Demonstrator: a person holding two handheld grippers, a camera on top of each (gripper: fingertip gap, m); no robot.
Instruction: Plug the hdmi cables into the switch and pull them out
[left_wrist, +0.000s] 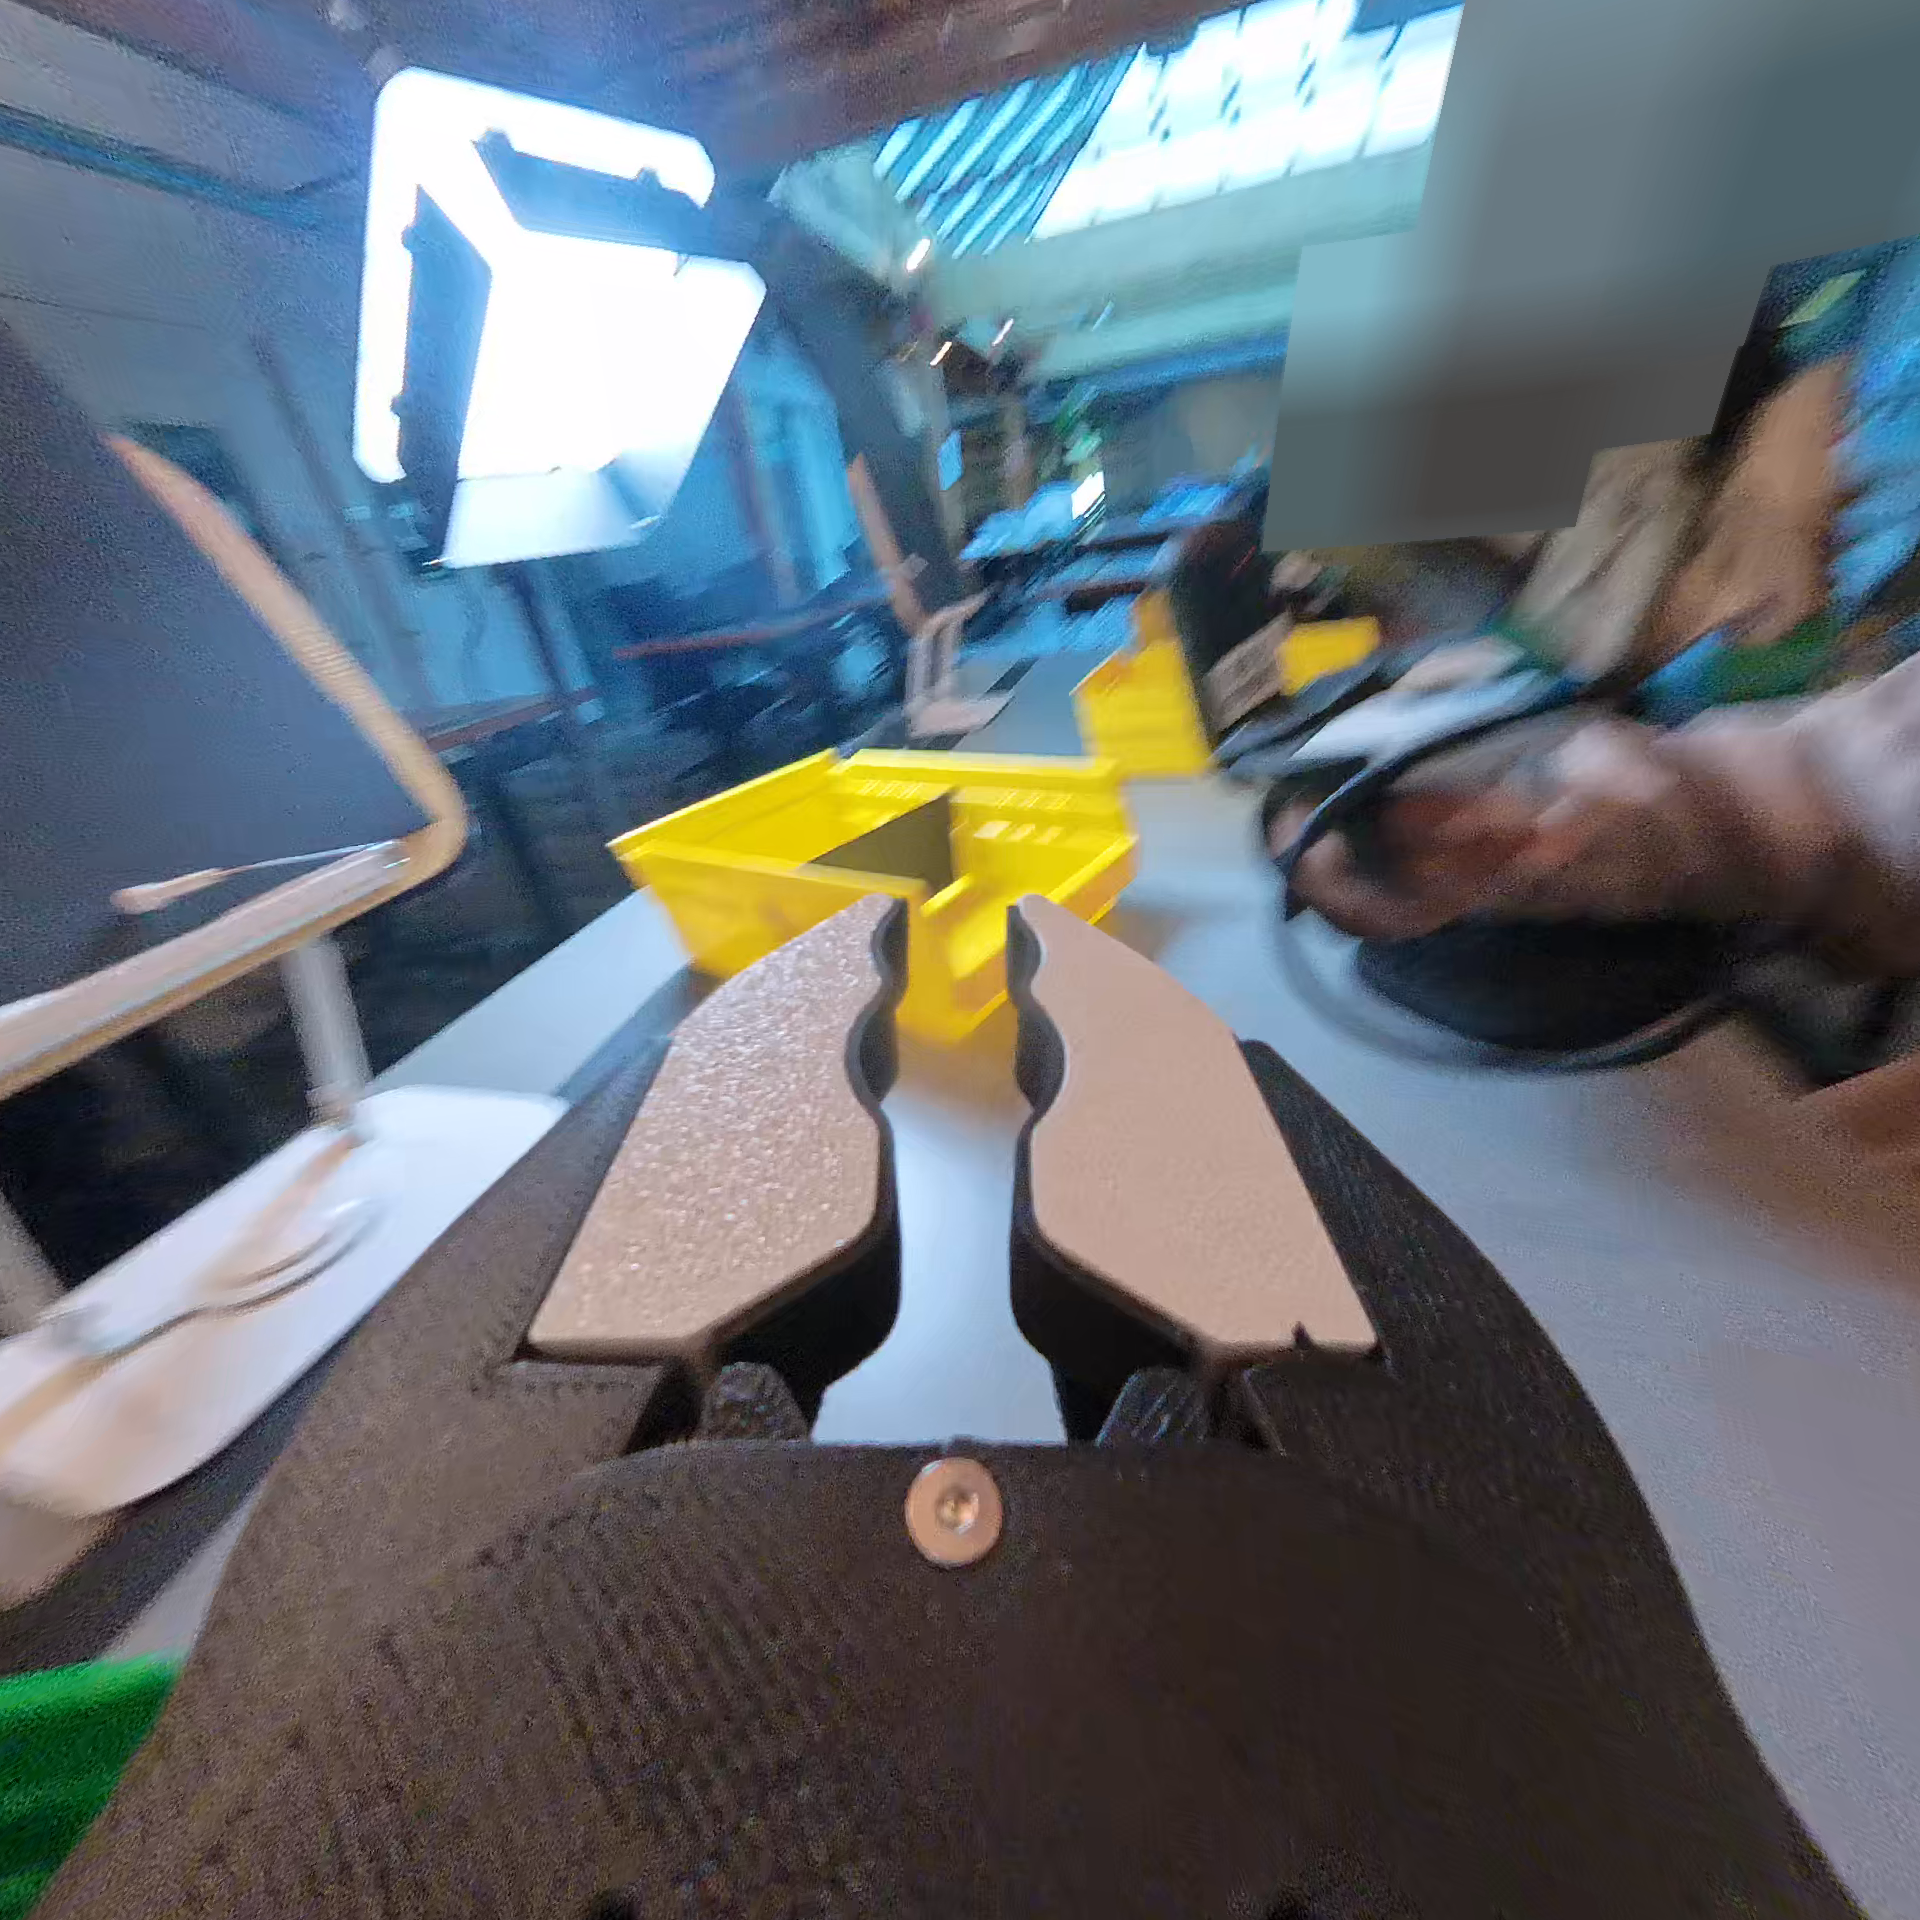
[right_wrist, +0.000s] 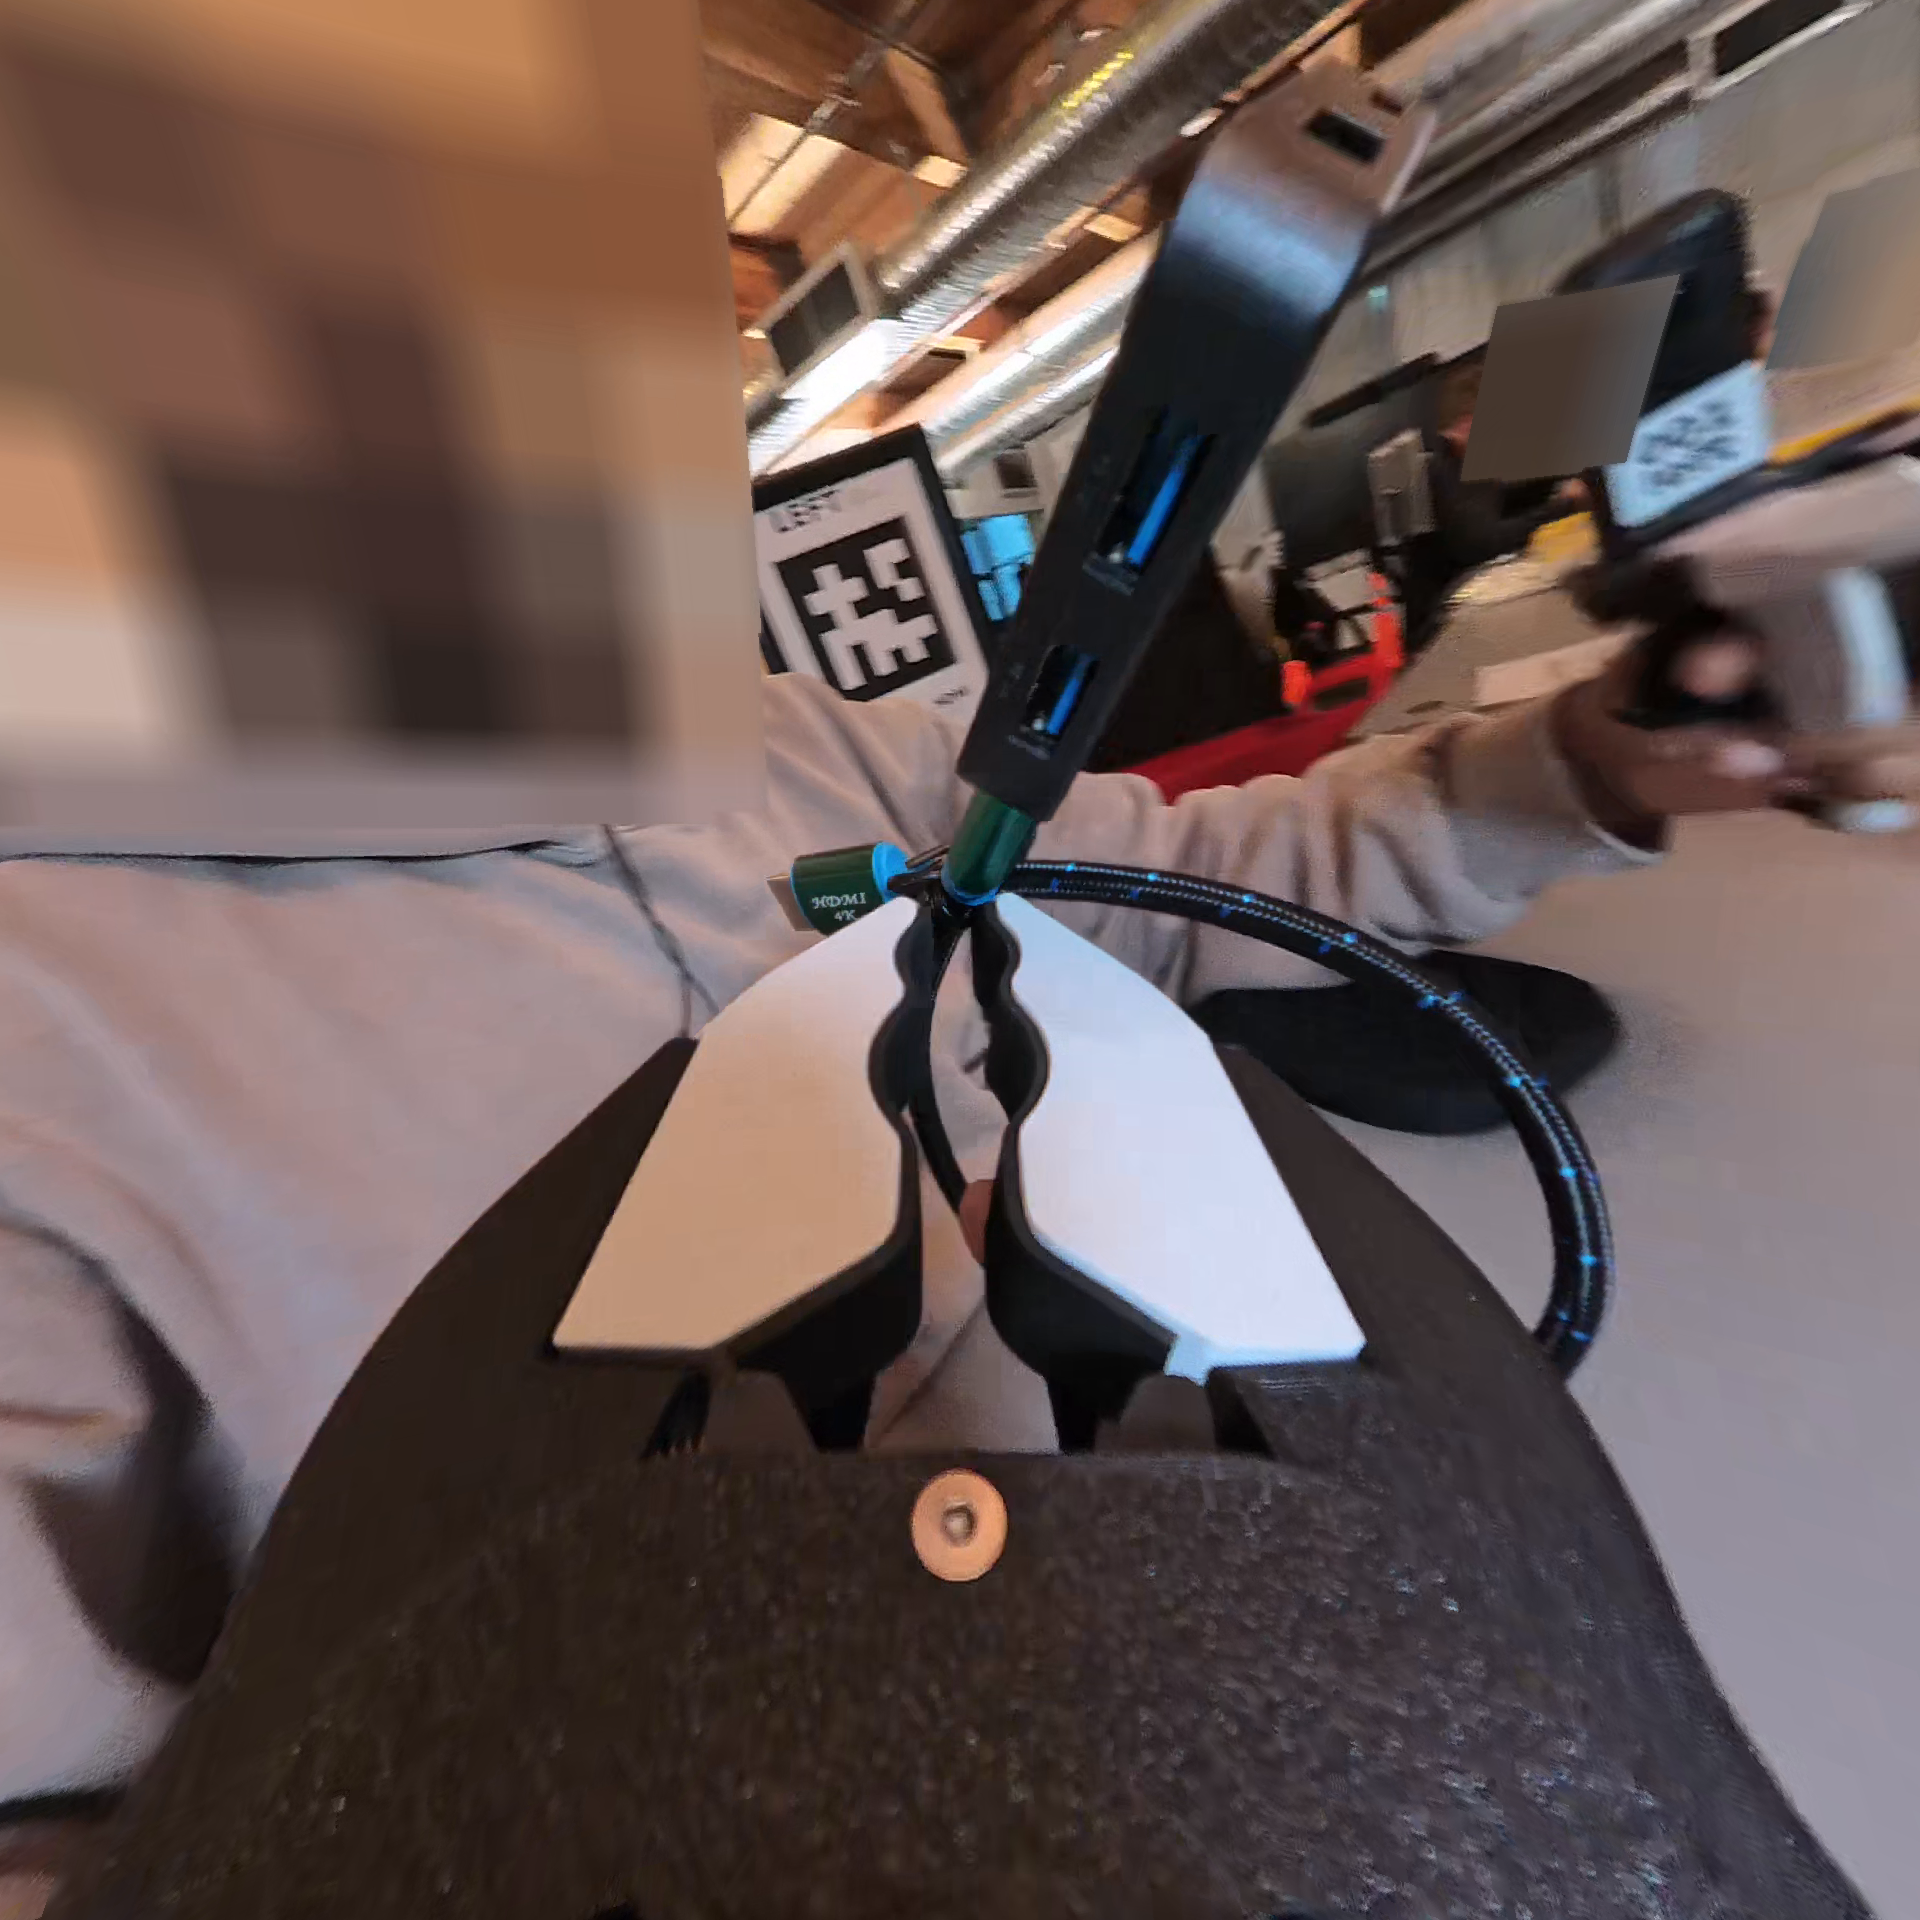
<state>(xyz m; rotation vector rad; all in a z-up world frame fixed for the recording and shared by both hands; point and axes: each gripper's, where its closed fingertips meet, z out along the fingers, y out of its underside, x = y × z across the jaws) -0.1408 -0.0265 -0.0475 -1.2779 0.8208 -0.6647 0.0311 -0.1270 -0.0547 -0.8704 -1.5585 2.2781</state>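
Observation:
In the right wrist view my right gripper (right_wrist: 951, 920) is shut on the black and blue braided HDMI cable (right_wrist: 1455, 1039), just behind its green plug (right_wrist: 992, 842). That plug sits in the lower end of the black switch (right_wrist: 1174, 468), which stands tilted in the air above the fingertips and shows two blue ports on its side. A second green plug (right_wrist: 831, 894) hangs free just left of the fingertips. The cable loops away to the right. My left gripper (left_wrist: 956, 914) is open and empty above the grey table (left_wrist: 1507, 1299).
A yellow bin (left_wrist: 790, 873) stands just beyond the left fingertips, with more yellow bins (left_wrist: 1143, 707) farther back. A monitor on a white stand (left_wrist: 208, 1247) is at the left. A hand (left_wrist: 1610, 821) and dark mat (left_wrist: 1507, 987) are at the right. A person's grey sleeve (right_wrist: 1299, 831) crosses behind the switch. There is about 20 cm between the tips of the two grippers.

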